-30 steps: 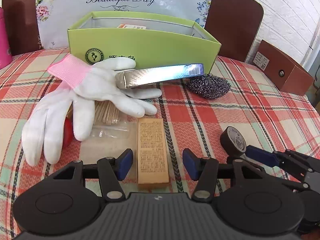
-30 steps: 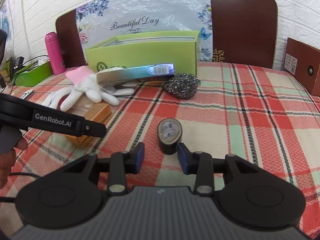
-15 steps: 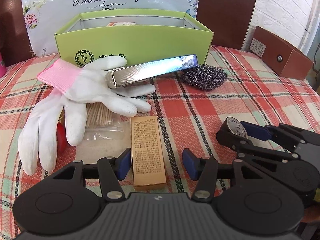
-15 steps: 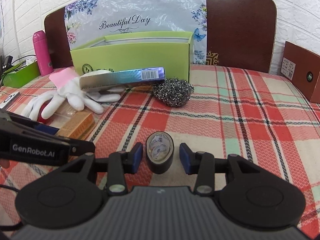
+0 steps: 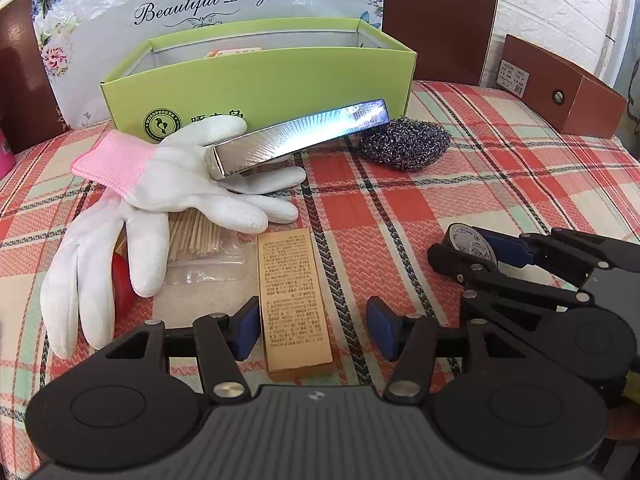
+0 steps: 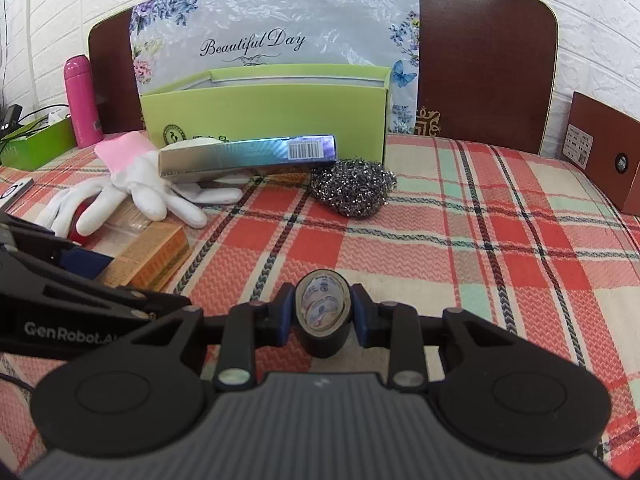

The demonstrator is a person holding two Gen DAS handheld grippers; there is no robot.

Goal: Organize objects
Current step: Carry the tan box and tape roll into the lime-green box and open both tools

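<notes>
In the left wrist view, my left gripper hangs with jaws apart over the tan box on the table, not gripping it. To the right, my right gripper now reaches the tape roll.

In the right wrist view, the right gripper has just been closing, and its pads now clamp the tape roll. I judge it ready to lift toward the green box.

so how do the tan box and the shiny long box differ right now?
The tan box lies flat on the tablecloth; the shiny long box is propped on the white gloves. The tan box is shorter, matte and covered in small print; the shiny long box is longer, slimmer, reflective, with a barcode. The tan box sits between the open left gripper; the shiny long box is by the green box. Both are closed cartons.
</notes>
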